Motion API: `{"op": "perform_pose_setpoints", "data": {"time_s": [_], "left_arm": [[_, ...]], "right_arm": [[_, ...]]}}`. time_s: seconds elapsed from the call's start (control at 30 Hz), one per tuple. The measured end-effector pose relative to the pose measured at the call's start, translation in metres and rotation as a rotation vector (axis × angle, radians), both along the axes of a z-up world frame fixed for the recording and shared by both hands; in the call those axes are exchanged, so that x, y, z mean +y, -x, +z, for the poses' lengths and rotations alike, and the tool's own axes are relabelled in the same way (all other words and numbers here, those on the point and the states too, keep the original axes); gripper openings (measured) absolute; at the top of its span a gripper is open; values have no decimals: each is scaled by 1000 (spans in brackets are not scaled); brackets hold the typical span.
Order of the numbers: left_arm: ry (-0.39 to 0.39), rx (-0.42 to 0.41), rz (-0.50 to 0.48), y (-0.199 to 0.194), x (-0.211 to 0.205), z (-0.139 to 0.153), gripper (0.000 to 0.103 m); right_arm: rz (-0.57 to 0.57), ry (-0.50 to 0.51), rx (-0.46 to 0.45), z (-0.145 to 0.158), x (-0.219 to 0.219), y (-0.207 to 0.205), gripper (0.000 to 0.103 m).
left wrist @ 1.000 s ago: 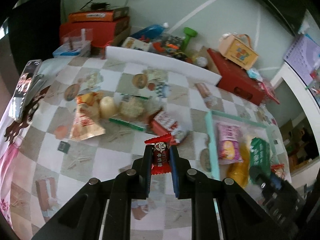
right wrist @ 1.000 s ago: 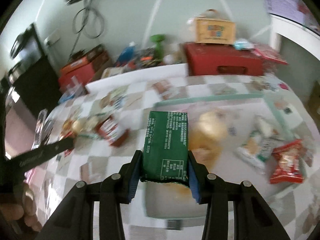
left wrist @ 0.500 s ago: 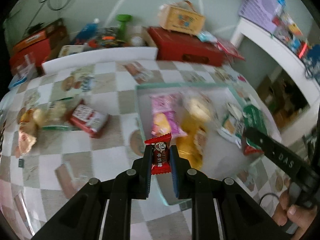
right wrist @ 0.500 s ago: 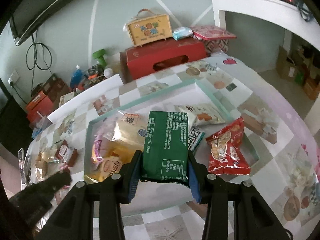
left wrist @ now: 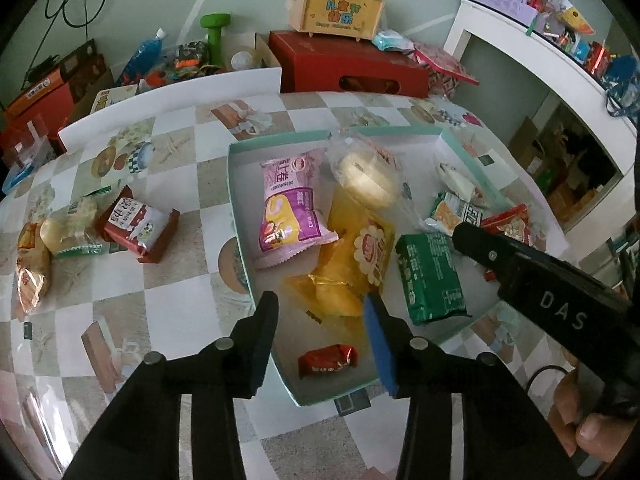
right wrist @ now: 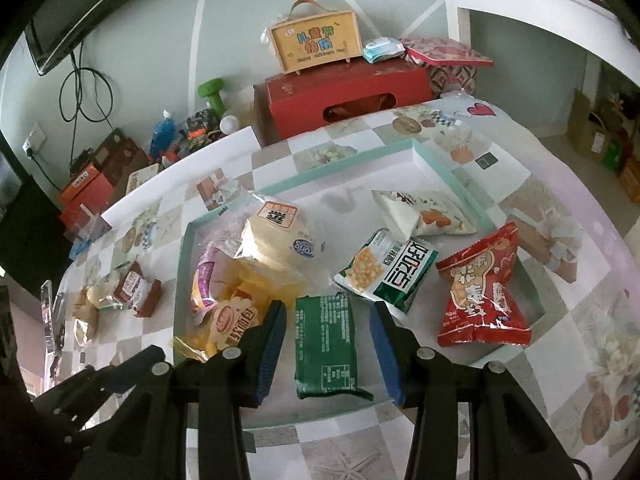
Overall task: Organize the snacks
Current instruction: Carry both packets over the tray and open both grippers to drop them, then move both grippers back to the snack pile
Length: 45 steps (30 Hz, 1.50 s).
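A shallow teal-rimmed tray (left wrist: 234,184) (right wrist: 460,176) on the checkered table holds several snack packs. My left gripper (left wrist: 322,312) is open above the tray's near corner; the small red candy (left wrist: 328,360) lies loose in the tray below it. My right gripper (right wrist: 328,316) is open, its jaws on either side of the green packet (right wrist: 326,344) (left wrist: 430,276), which lies flat in the tray. The right gripper also shows in the left wrist view (left wrist: 520,264) at the right.
In the tray lie a purple pack (left wrist: 286,204), yellow bread packs (left wrist: 352,264), a round bun (right wrist: 276,236), a green-white pack (right wrist: 388,272) and a red bag (right wrist: 482,296). On the table to the left lie a red-brown pack (left wrist: 136,228) and other snacks (left wrist: 60,232). Boxes (left wrist: 348,64) stand behind.
Both grippers moved over the tray and opened. The red candy dropped from my left gripper into the tray; the green packet left my right gripper and lies in the tray.
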State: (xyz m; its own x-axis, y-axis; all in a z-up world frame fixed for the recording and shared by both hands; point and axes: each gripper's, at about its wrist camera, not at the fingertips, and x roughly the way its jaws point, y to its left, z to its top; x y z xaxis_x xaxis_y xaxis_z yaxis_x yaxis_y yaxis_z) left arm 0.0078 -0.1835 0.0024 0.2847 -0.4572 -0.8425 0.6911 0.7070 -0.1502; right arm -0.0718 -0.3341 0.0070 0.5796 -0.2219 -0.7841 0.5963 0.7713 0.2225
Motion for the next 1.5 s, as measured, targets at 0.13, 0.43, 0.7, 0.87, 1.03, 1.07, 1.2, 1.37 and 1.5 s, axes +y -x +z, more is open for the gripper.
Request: {"op": "perform_pose_setpoints", "data": {"time_s": [0.13, 0.43, 0.7, 0.87, 1.03, 1.07, 1.2, 1.37, 1.5], "left_arm": [[-2, -19, 23, -4, 5, 3, 71], [12, -17, 211, -39, 47, 5, 81], [28, 3, 414, -74, 104, 2, 88], [31, -18, 535, -88, 140, 3, 94], [43, -32, 634, -97, 169, 3, 95], [49, -31, 648, -98, 174, 2, 96], [58, -42, 677, -100, 183, 4, 103], [63, -50, 664, -101, 184, 6, 103], [66, -50, 657, -102, 185, 6, 103]], "right_arm": [[9, 2, 20, -3, 3, -4, 61], [64, 21, 52, -8, 18, -16, 81], [155, 59, 52, -10, 42, -30, 102], [197, 90, 41, -9, 56, -36, 103], [224, 129, 11, -7, 67, -39, 103], [228, 130, 1, -6, 69, -39, 103], [243, 125, -30, -4, 74, -42, 103], [270, 126, -29, -5, 81, -46, 103], [288, 137, -38, -3, 86, -47, 103]]}}
